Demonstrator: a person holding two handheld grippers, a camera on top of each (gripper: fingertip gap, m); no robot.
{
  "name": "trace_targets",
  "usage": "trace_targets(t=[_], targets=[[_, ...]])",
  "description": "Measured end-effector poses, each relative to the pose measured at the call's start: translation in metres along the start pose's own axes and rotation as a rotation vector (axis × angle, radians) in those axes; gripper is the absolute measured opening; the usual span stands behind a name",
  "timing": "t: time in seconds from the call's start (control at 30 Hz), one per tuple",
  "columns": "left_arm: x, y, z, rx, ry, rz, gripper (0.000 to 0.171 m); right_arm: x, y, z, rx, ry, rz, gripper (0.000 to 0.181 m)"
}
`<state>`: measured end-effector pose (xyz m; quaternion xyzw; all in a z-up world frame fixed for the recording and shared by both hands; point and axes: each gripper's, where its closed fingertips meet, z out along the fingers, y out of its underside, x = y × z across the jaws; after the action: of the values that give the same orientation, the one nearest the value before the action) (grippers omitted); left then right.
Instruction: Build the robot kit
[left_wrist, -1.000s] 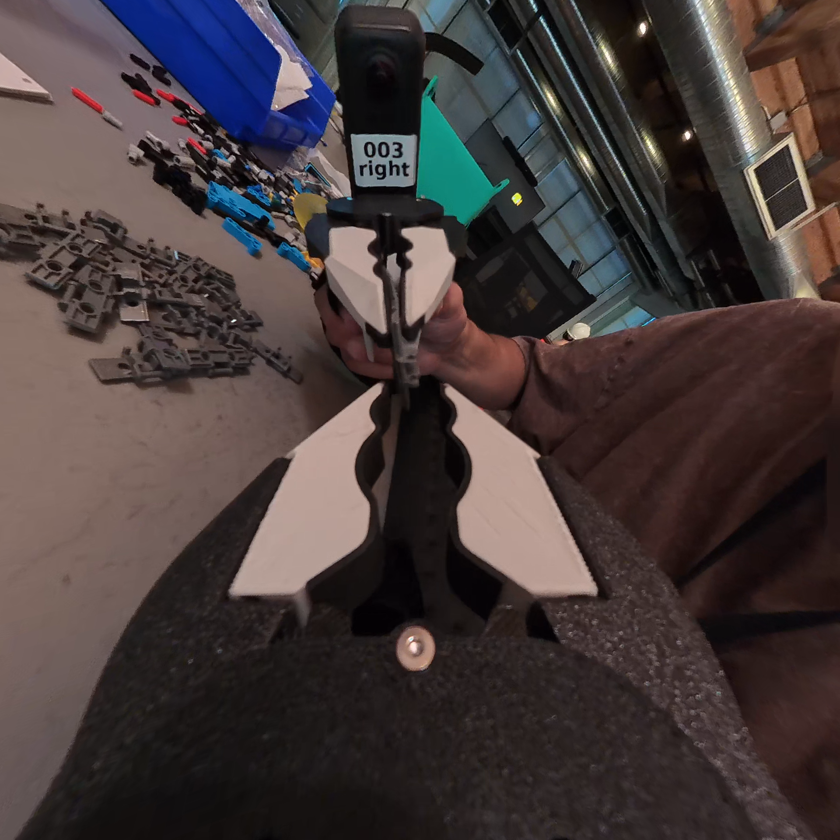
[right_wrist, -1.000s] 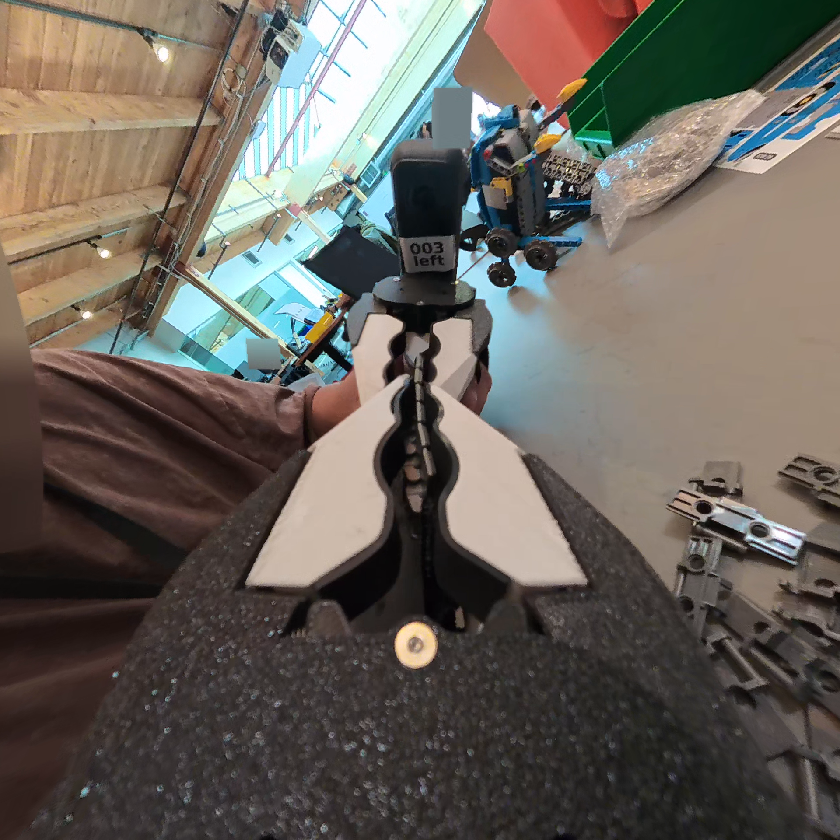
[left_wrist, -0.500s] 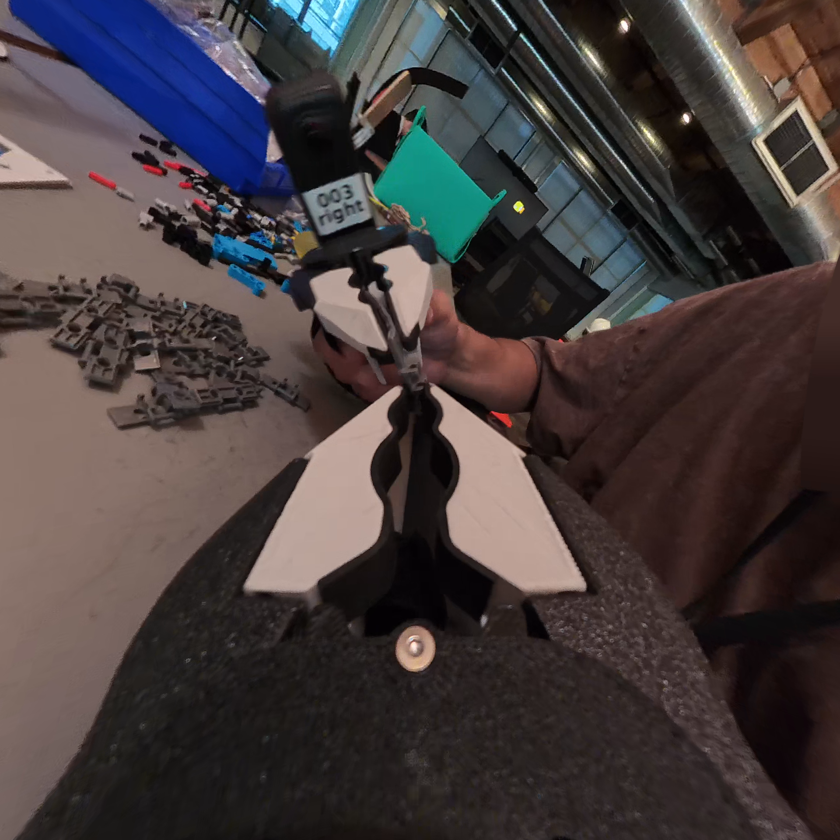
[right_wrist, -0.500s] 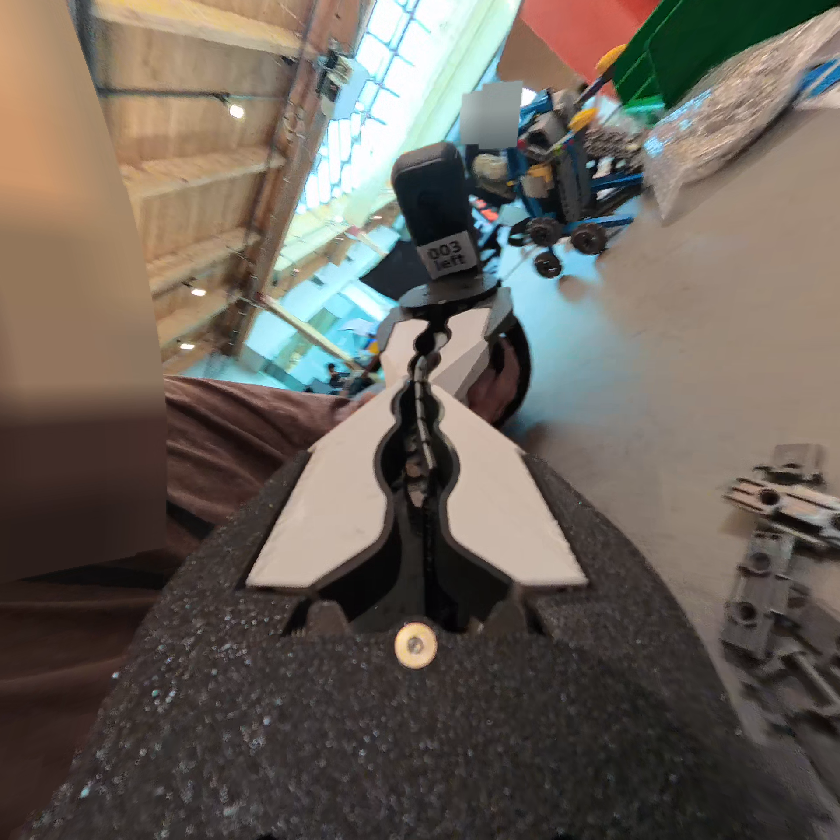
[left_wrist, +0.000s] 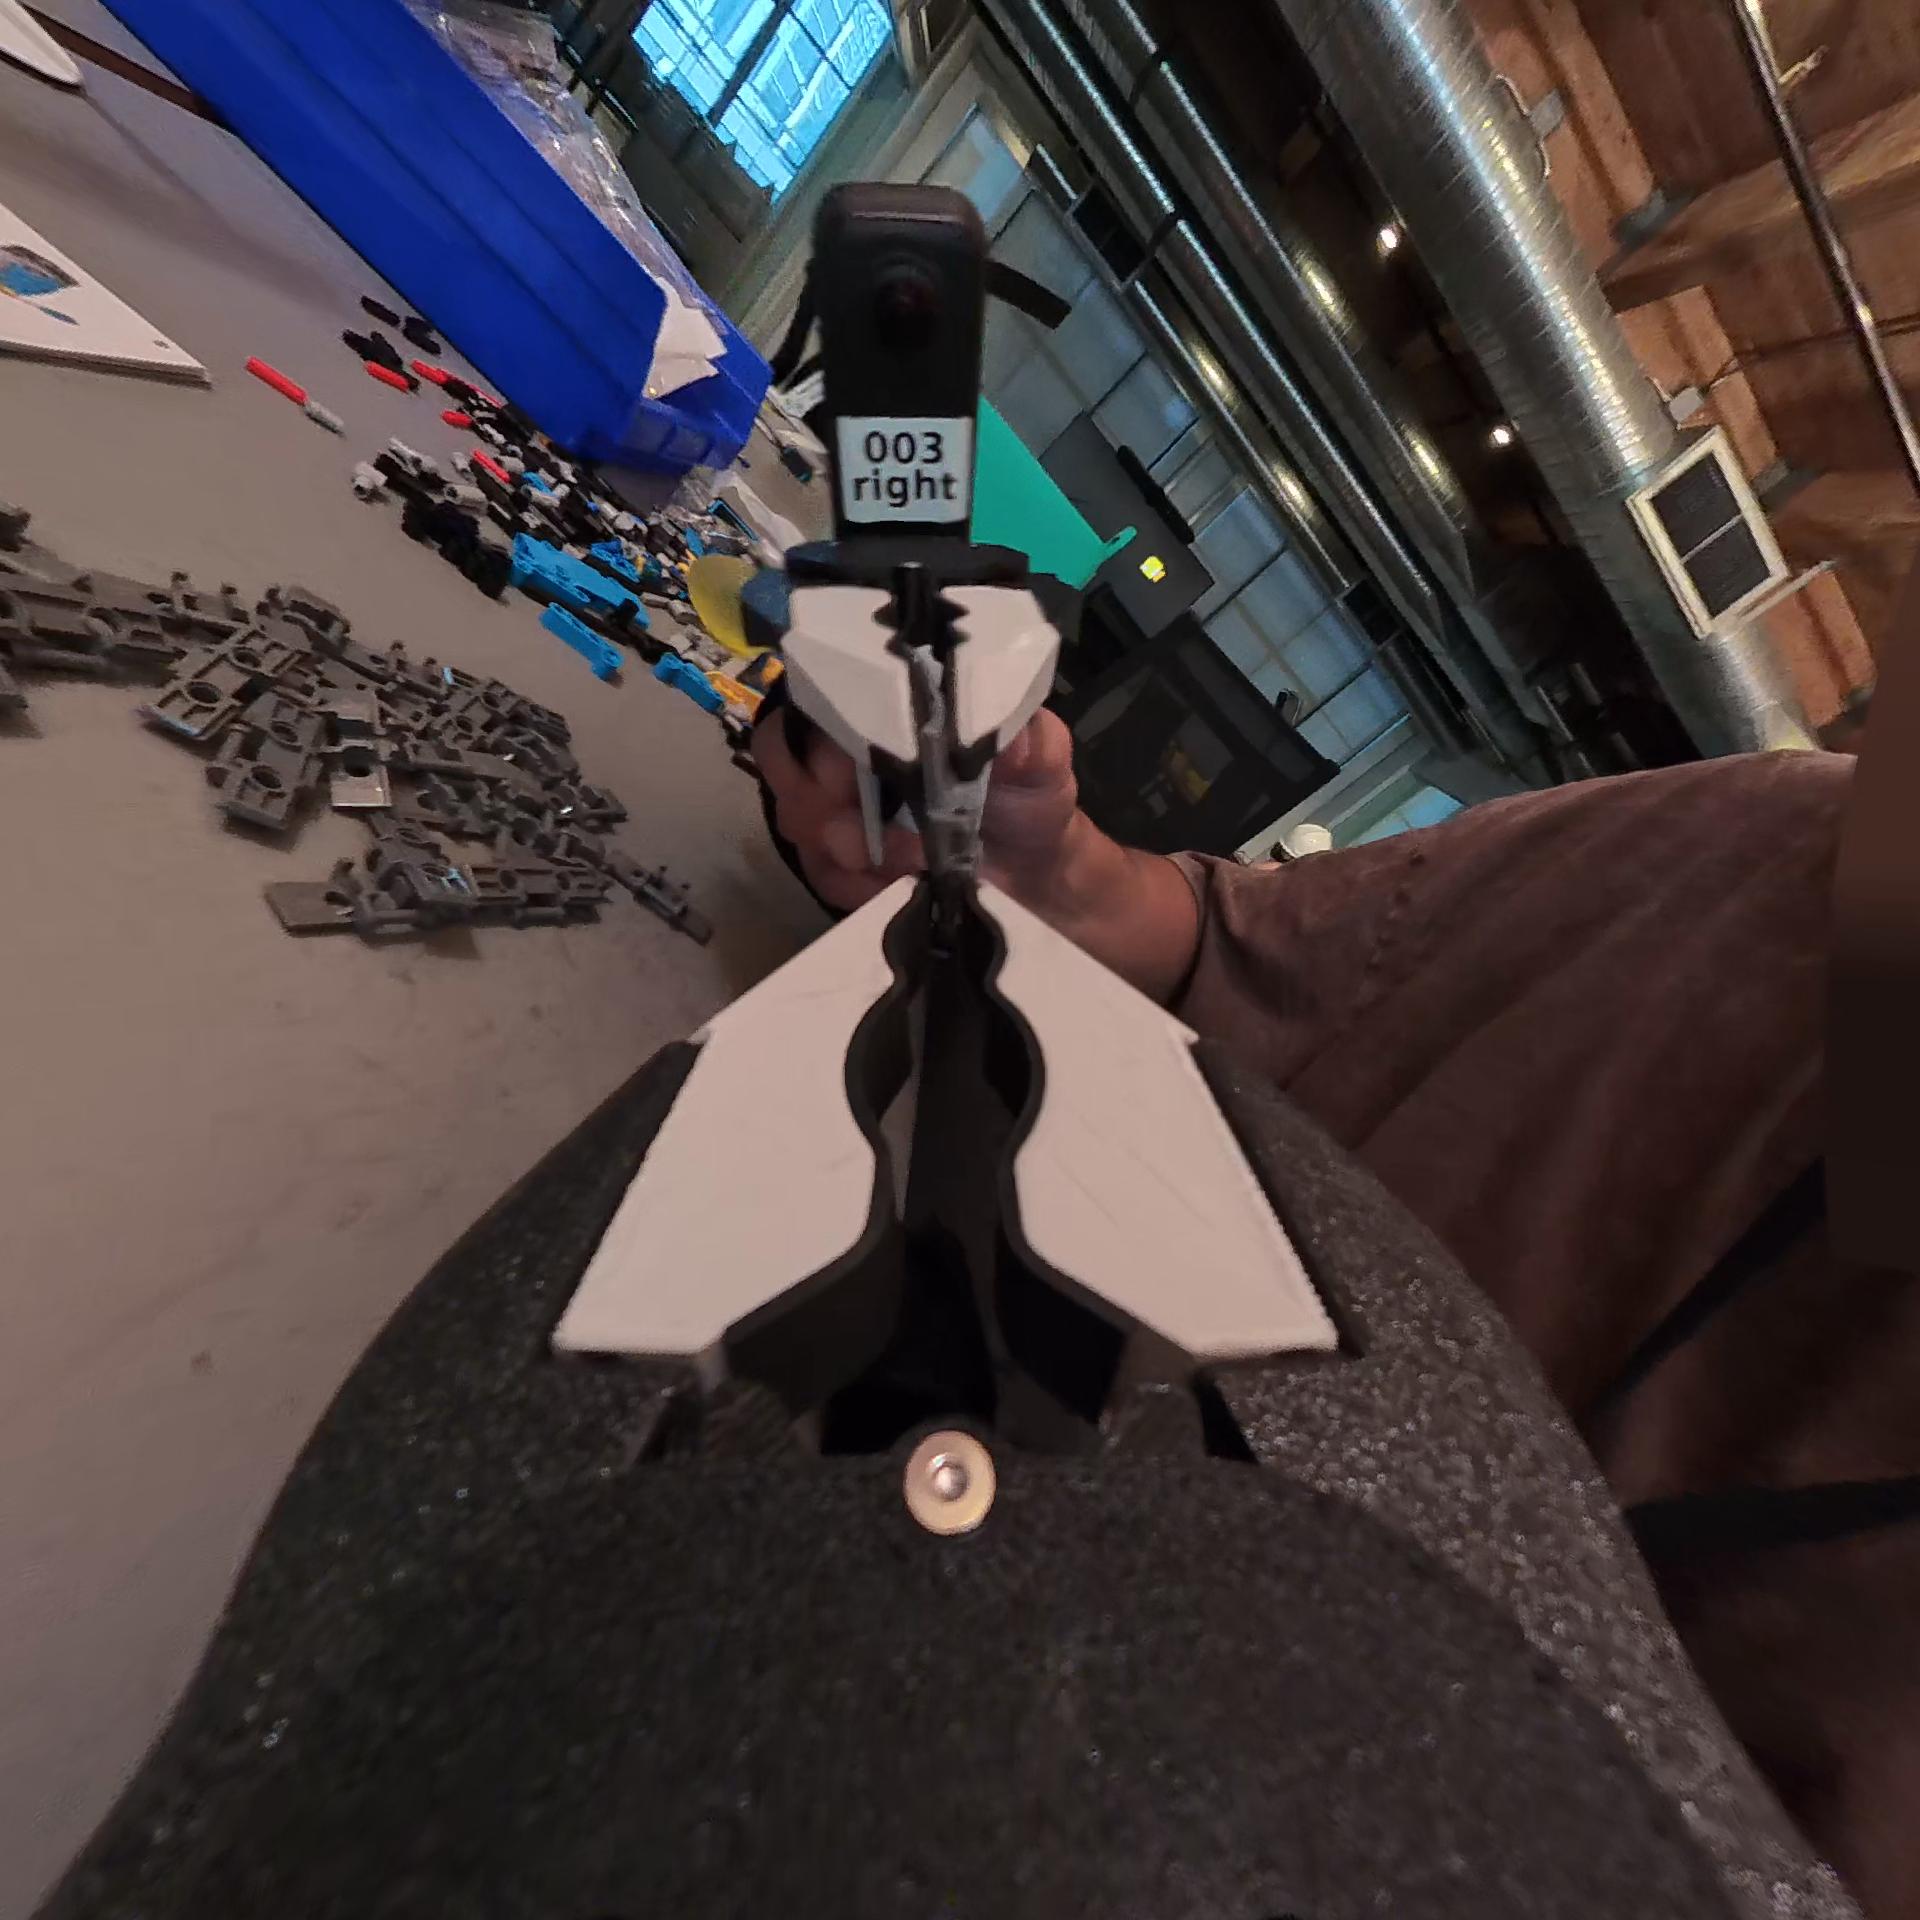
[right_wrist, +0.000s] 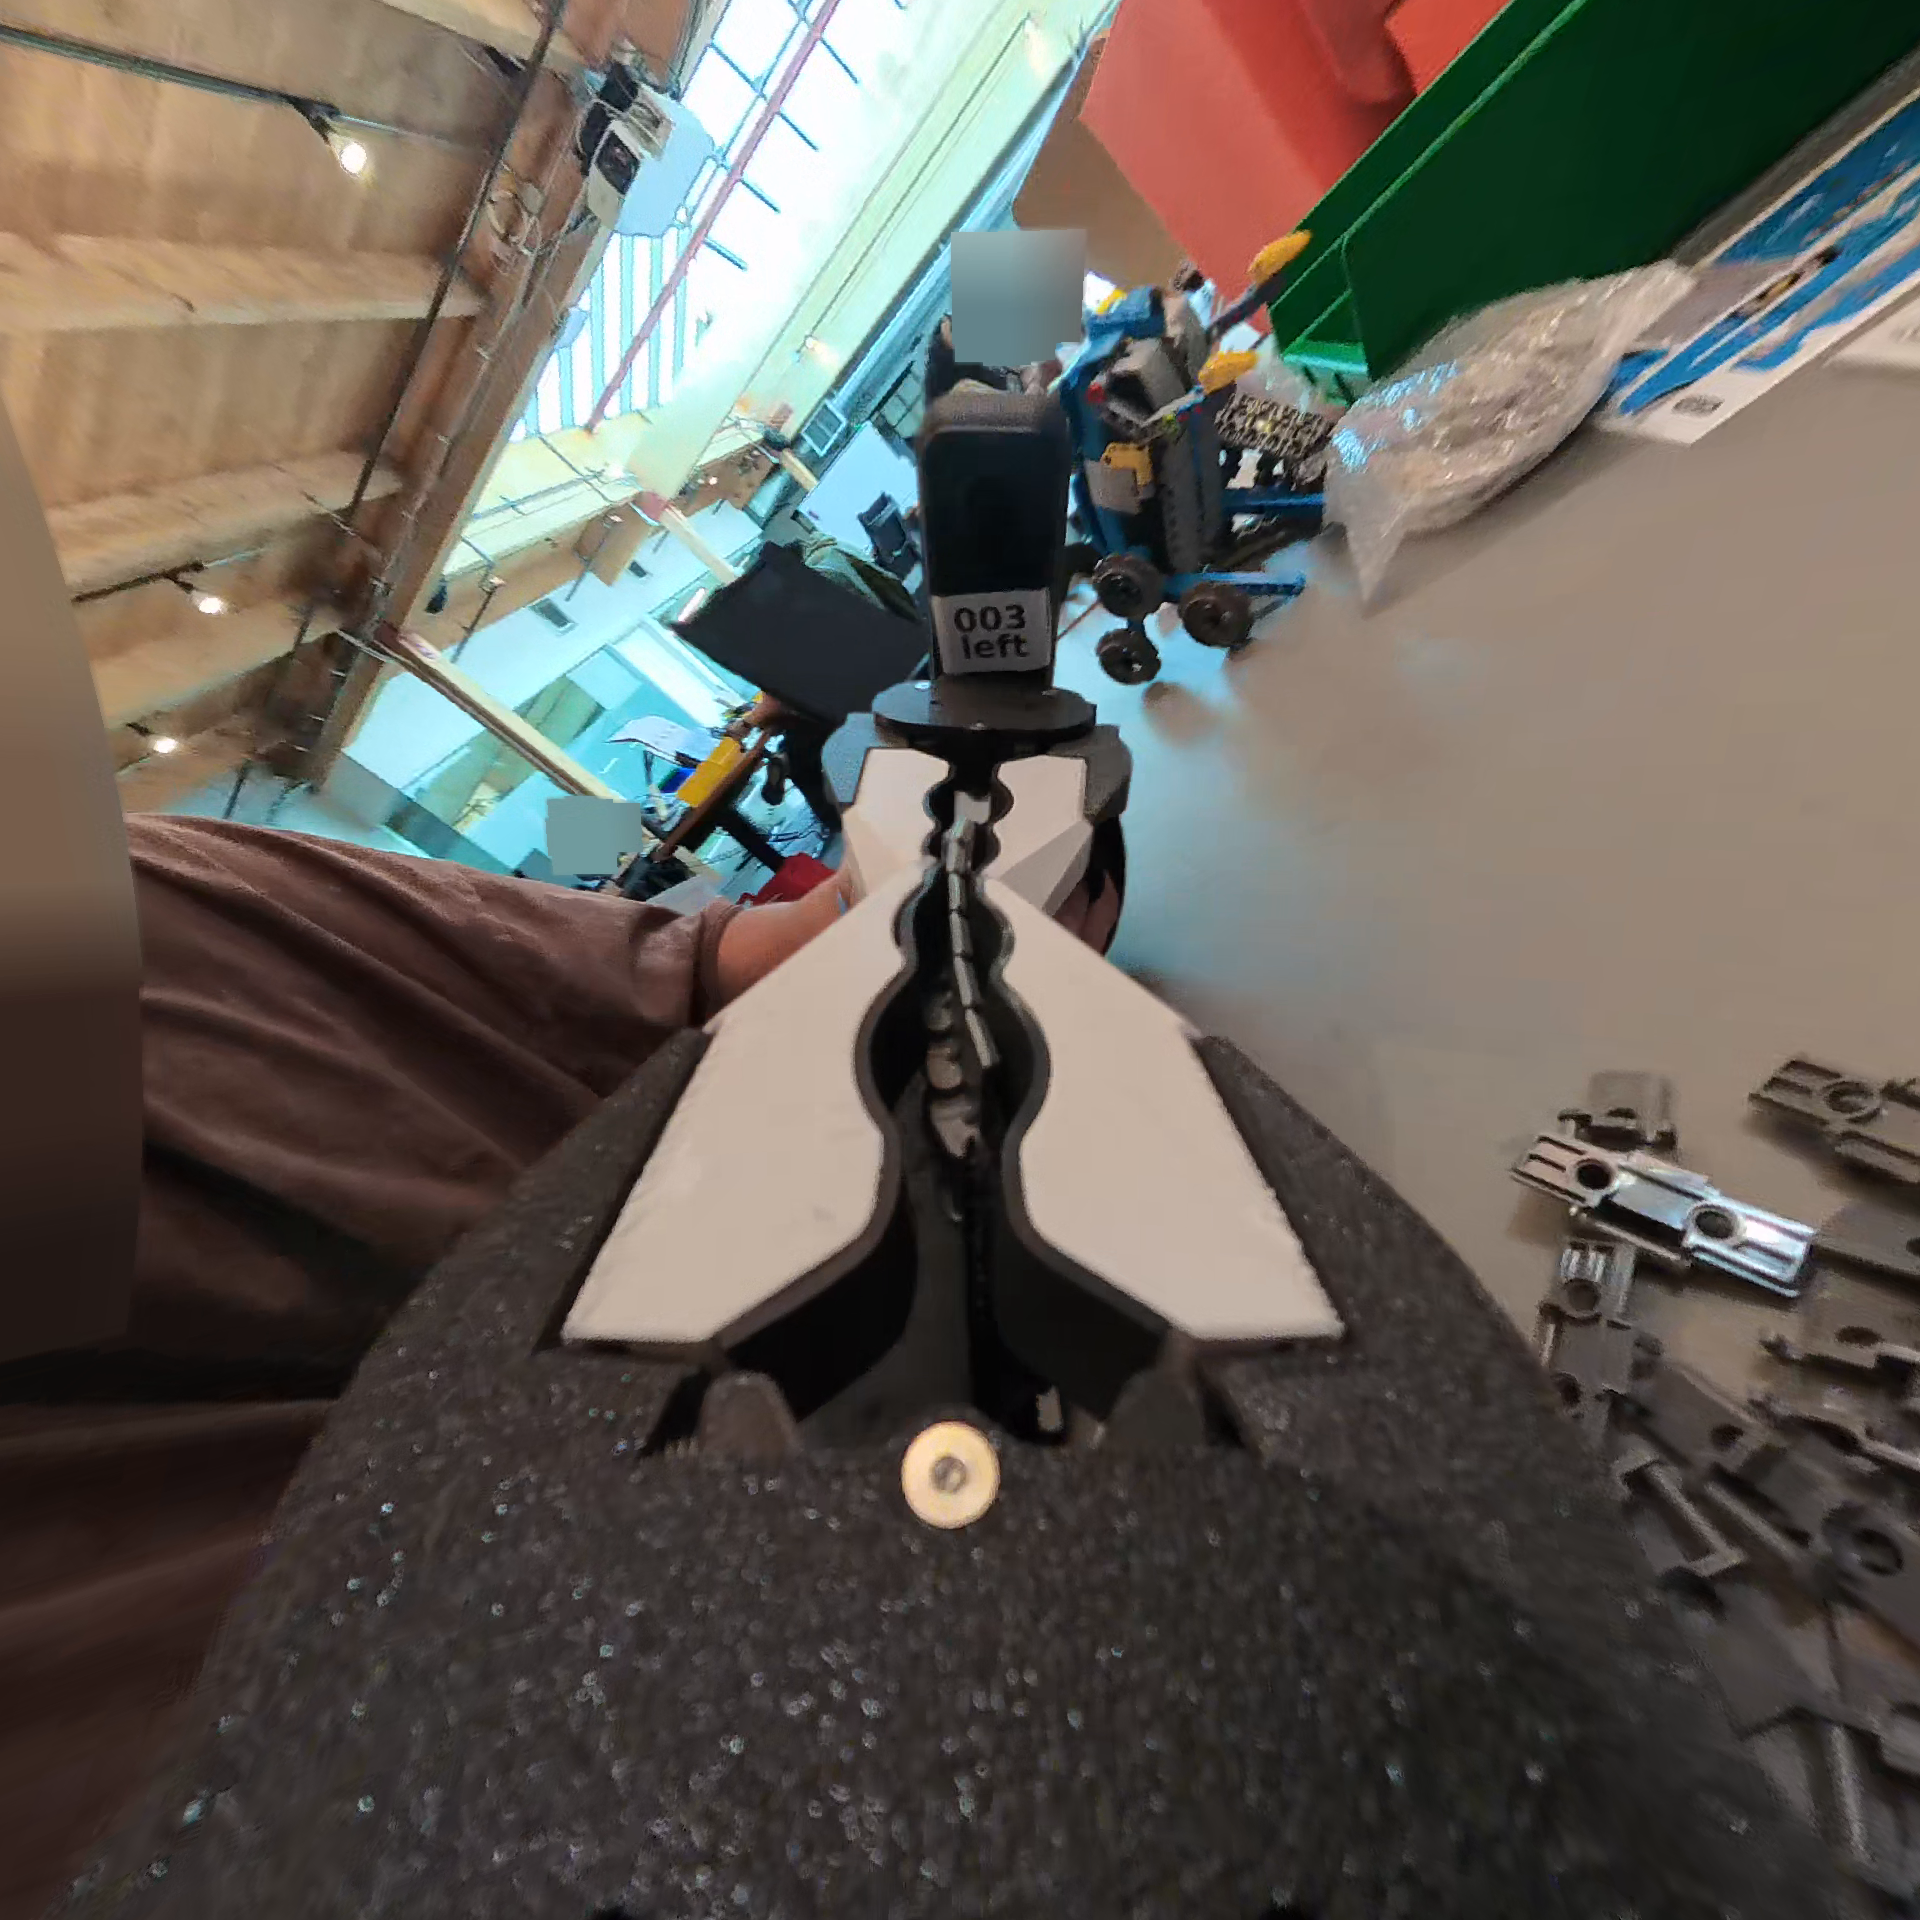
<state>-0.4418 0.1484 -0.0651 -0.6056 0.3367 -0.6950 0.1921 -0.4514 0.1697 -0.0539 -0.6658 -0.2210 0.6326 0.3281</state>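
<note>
My two grippers face each other tip to tip above a grey table, each held in a hand. The left gripper (left_wrist: 945, 888) is shut on one end of a thin strip of grey linked track pieces (left_wrist: 940, 774). The right gripper (left_wrist: 928, 774) shows just beyond it, shut on the same strip. In the right wrist view the right gripper (right_wrist: 956, 883) is shut with the strip of links (right_wrist: 961, 997) running between its fingers. The left gripper (right_wrist: 961, 831) meets it at the tips. A brown sleeve (left_wrist: 1507, 987) fills the side.
A pile of loose grey track pieces (left_wrist: 395, 748) lies on the table, also in the right wrist view (right_wrist: 1714, 1299). Small black, red and blue parts (left_wrist: 540, 520) lie by a blue bin (left_wrist: 468, 239). A blue wheeled model (right_wrist: 1174, 499), a plastic bag (right_wrist: 1475, 436) and a green bin (right_wrist: 1558, 197) stand farther off. Only a small space, under 4 cm, lies between the two pairs of fingers.
Both grippers tilted and swung half a second ago, then came back in line. They stay shut on the strip, tip to tip.
</note>
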Motion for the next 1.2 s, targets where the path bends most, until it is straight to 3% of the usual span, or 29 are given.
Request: trace_targets(t=[0.23,0.4,0.5,0.67,0.7,0.87,1.13,1.17,1.2], targets=[[0.003,0.0,0.001,0.004,-0.01,0.057,0.002,-0.004,0.0,0.001,0.009,-0.021,0.02,0.002],[0.007,0.0,0.001,0.006,-0.028,0.146,0.0,-0.01,0.001,0.001,0.042,-0.132,0.167,0.003],[0.007,0.0,0.001,0.007,-0.004,0.121,0.0,-0.014,0.001,-0.001,0.058,-0.246,0.323,0.005],[0.001,-0.002,0.0,0.018,0.012,0.048,0.0,-0.009,-0.001,-0.001,0.085,-0.264,0.347,0.012],[-0.002,-0.002,-0.001,0.021,-0.015,0.061,0.0,-0.006,-0.001,-0.001,0.095,-0.263,0.356,0.006],[0.005,-0.002,-0.002,0.013,-0.054,0.188,0.001,-0.011,-0.003,0.003,0.003,-0.042,-0.17,0.004],[0.002,0.005,0.001,-0.031,-0.096,0.239,0.002,-0.013,0.005,-0.004,-0.082,-0.003,-0.242,0.008],[0.001,0.004,0.001,-0.03,-0.099,0.238,0.002,-0.016,0.007,-0.005,-0.103,-0.018,-0.247,0.016],[0.001,0.004,0.001,-0.027,-0.096,0.231,0.002,-0.028,0.008,-0.008,-0.109,-0.098,-0.239,0.036]])
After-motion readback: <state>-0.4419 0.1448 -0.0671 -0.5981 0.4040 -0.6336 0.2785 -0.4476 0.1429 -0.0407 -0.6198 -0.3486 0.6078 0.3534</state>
